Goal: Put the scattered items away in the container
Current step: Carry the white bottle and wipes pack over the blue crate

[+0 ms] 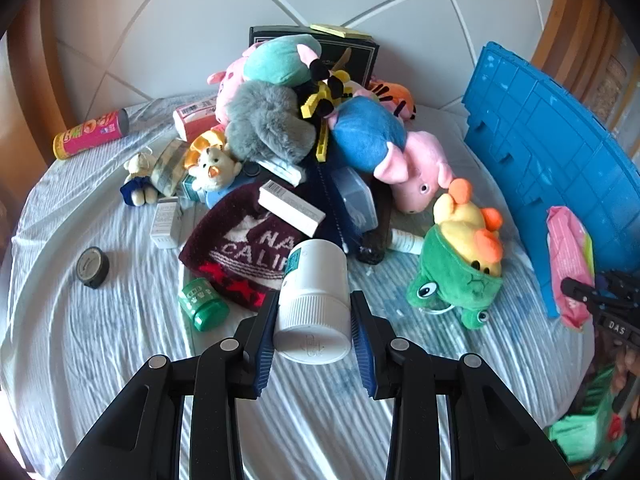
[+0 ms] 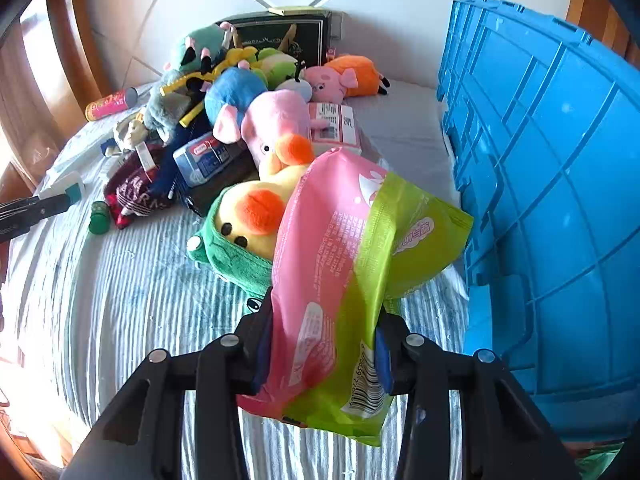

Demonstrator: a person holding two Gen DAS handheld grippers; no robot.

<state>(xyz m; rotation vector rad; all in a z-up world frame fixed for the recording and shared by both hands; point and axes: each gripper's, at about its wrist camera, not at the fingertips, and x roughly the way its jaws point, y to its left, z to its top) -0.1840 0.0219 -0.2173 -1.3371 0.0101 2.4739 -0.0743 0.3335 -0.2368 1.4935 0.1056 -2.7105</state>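
White plastic screw-cap bottle with a teal label [image 1: 313, 300]: held lid-first in my left gripper [image 1: 312, 320], both blue pads tight against its ribbed cap, lifted above the pale striped bedsheet [image 1: 120, 360].

Centre: unsorted heap of plush toys, boxes and a maroon knitted hat [image 1: 236, 248]; small green jar [image 1: 203, 304] loose just beside the hat; frog-suited yellow duck plush [image 1: 464, 264] near the crate.

Pink-and-green soft plastic packet [image 2: 344, 288]: clamped in my right gripper [image 2: 324, 344], raised, close beside the wall of the blue ribbed plastic crate [image 2: 560, 200].

Step, as I judge it: both items picked, carry under way. Next, each must clear the crate rim, right first, then be let go inside. Crate opening not visible from here.
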